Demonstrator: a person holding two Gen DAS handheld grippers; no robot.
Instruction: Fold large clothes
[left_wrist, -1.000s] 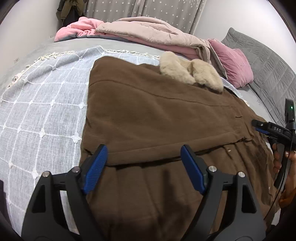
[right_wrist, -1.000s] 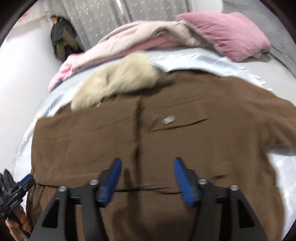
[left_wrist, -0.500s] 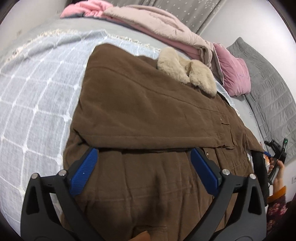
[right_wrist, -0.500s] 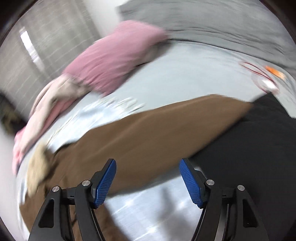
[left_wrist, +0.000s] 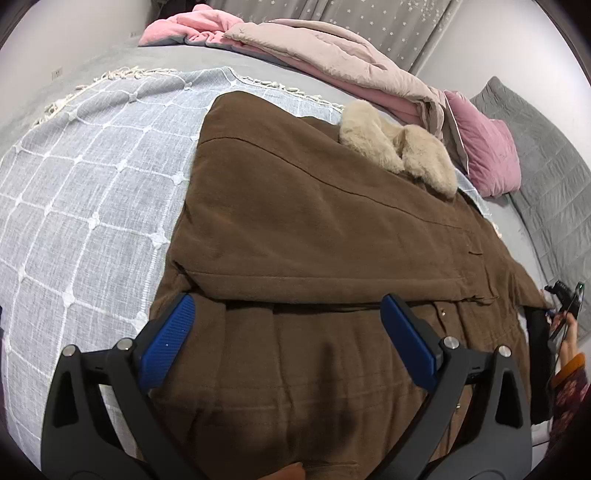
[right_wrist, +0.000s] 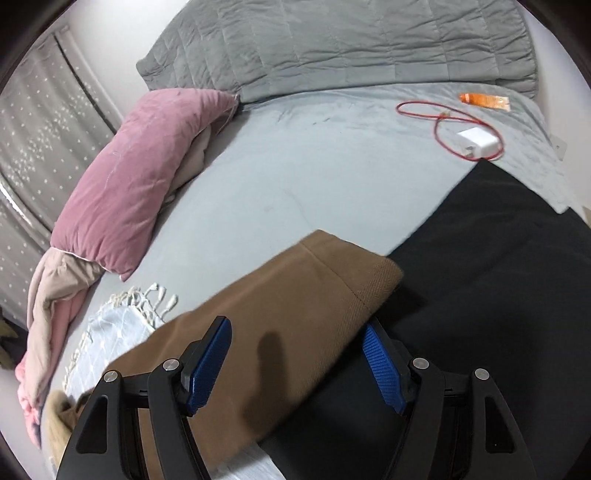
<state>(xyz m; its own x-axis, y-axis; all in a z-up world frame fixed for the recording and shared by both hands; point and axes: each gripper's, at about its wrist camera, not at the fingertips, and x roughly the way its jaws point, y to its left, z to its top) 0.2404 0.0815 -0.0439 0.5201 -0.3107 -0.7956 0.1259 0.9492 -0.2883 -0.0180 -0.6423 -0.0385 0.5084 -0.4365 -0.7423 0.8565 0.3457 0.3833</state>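
Here, brown coat (left_wrist: 317, 229) spread flat along the near edge of the bed (right_wrist: 295, 177), fur collar (left_wrist: 399, 155) toward the far side near the pink pillow (right_wrist: 129, 192); one sleeve already folded across the chest, its cuff lying just beyond the left gripper (left_wrist: 288, 343); jaws of that gripper spread wide above the lower body of the coat, pinching nothing. Right gripper (right_wrist: 295, 358) poised over the other sleeve (right_wrist: 295, 295), outstretched toward the bed's right-hand side and overlapping a black garment (right_wrist: 498, 295); jaws closing, sleeve cloth between the blue pads (right_wrist: 207, 362) but not visibly pressed, so no grip as yet. Checked throw (left_wrist: 92, 184) under the coat; charger with red cable (right_wrist: 476, 142) near the far right corner. Risks, as judged: pinching the black garment together with the sleeve, owing to the overlap at the right pad; catching only the top layer of the cuff, letting the sleeve slip mid-fold; dragging the coat off square, since nothing pins the body.
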